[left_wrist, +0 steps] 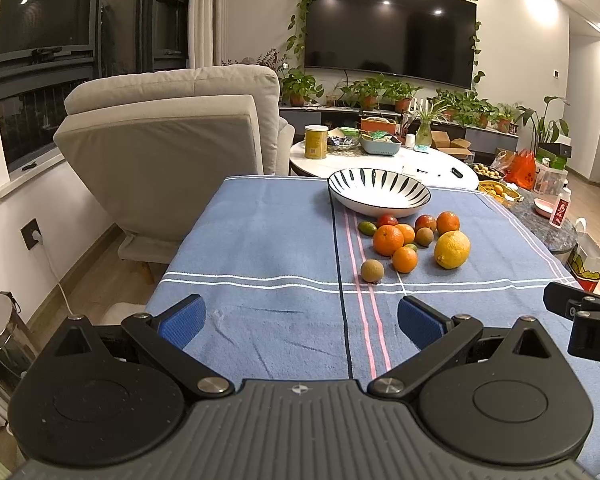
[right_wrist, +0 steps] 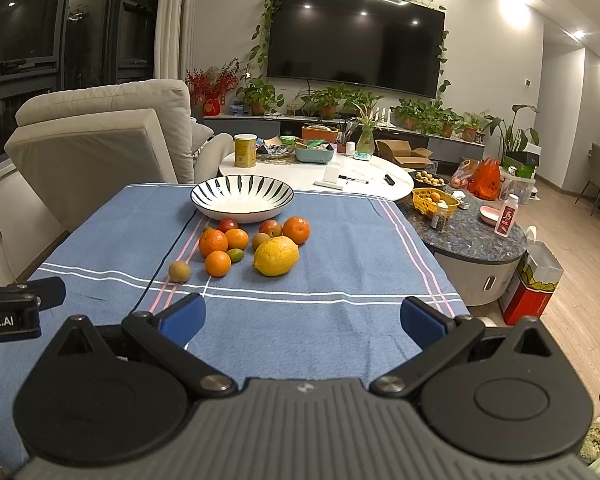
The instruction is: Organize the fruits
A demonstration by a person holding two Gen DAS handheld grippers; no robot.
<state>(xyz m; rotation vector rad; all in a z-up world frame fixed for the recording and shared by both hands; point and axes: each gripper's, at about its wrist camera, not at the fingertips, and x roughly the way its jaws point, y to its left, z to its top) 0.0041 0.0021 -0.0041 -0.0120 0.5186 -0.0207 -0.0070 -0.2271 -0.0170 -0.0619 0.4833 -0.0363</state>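
Both sets of fingers are spread wide with nothing between them, hovering over the near end of the bench: left gripper (left_wrist: 300, 322) and right gripper (right_wrist: 302, 320), blue pads just above the blue striped cloth (left_wrist: 260, 240). Going outward, the fruit pile sits ahead of both, but off to the right of centre in the left wrist view and left of centre in the right wrist view, so it's basically between the two hands. The closest piece is the small brown kiwi-looking fruit (right_wrist: 179, 271), apart from the rest at the near left of the pile, then a small orange (right_wrist: 217, 263) and the big lemon (right_wrist: 276, 256), which lies with its long axis roughly across the view. Behind the pile is the striped bowl (right_wrist: 204, 194), still empty, just beyond the farthest fruits. My guess is either hand can reach, with the right one better lined up for the lemon and the left for the kiwi.
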